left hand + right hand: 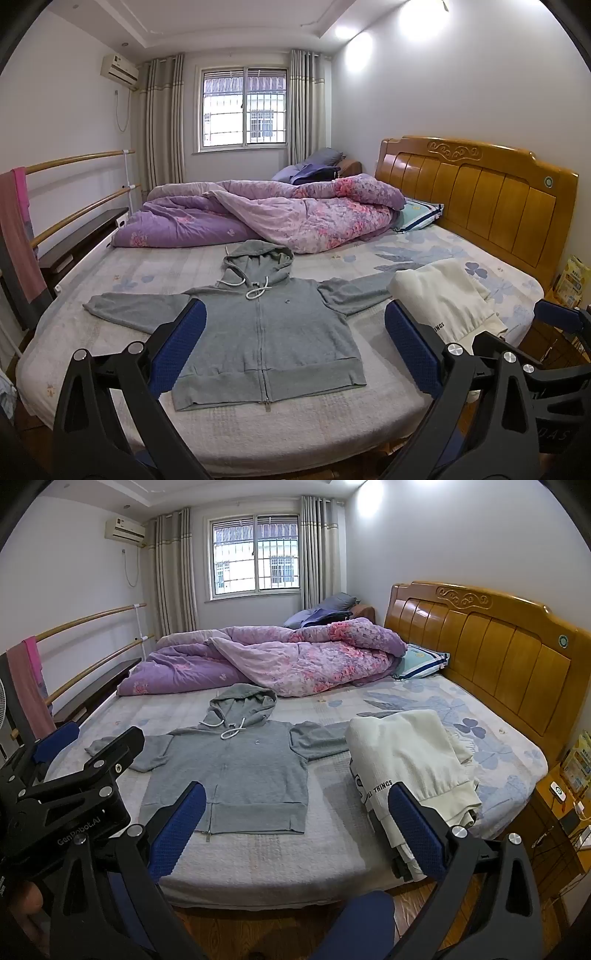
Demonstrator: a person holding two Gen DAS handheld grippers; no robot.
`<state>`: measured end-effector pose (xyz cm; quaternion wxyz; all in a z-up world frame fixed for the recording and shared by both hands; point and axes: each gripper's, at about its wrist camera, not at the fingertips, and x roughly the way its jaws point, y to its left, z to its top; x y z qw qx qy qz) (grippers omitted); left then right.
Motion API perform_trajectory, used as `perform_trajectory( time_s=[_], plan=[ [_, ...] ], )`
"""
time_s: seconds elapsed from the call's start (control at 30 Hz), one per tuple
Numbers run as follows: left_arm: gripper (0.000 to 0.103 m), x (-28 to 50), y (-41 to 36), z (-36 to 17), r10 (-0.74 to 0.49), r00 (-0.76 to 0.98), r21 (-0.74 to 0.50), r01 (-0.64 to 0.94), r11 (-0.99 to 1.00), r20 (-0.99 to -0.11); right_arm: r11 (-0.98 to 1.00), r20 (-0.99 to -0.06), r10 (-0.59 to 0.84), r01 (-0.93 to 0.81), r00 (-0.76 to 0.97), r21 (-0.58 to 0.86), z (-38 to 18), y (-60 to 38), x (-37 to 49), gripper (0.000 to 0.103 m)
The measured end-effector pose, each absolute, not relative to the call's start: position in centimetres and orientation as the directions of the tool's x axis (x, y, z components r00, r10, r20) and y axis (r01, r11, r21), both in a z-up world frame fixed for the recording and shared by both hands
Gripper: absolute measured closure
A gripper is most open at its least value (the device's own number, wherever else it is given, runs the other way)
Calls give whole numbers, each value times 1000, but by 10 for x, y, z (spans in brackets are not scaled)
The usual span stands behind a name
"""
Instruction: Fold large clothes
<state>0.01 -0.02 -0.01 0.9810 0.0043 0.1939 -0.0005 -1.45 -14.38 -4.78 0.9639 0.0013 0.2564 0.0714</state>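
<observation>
Grey zip hoodie point(273, 325), laid flat and front up on the bed point(332, 435), hem toward the near edge, hood point(258, 258) toward the heaped quilt. Zip closed along the centre; white drawcord point(255, 290) looped below the neck. Left-hand sleeve spread out across the sheet; right-hand sleeve running under the cream folded garment point(443, 299), cuff hidden. Small mark on the chest too small to identify.

Cream folded garment just beside the hoodie on the headboard side, overhanging the near edge of the bed in the right wrist view; black lettering partly covered, only "THINGS" fully legible there.

Purple floral quilt point(280, 214) bunched across the far half of the bed, touching the hood; striped pillow point(421, 214) half buried beneath its end, beside the wooden headboard point(480, 199). Further bedding heaped behind the quilt, indistinct.

Left gripper point(291, 347) above the near edge of the bed, jaws wide apart and empty, blue pads framing the body of the hoodie without contact. Right gripper point(295, 823) likewise spread wide, nothing held, one finger overlapping the hem in view, the other the cream garment. Left gripper also visible at the left margin of the right wrist view, partly cut off.

Wall rails with a pink cloth point(18, 229), window point(245, 109) and air conditioner point(120, 68) at the periphery, distorted by the lens.
</observation>
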Motion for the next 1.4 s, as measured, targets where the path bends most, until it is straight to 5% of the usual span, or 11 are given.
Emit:
perform_trajectory(
  time_s=[1.4],
  plan=[
    [6, 0, 0, 1, -2, 923, 2, 3, 1000, -385, 990, -497, 135, -135, 857, 36, -45, -147, -14, 8]
  ],
)
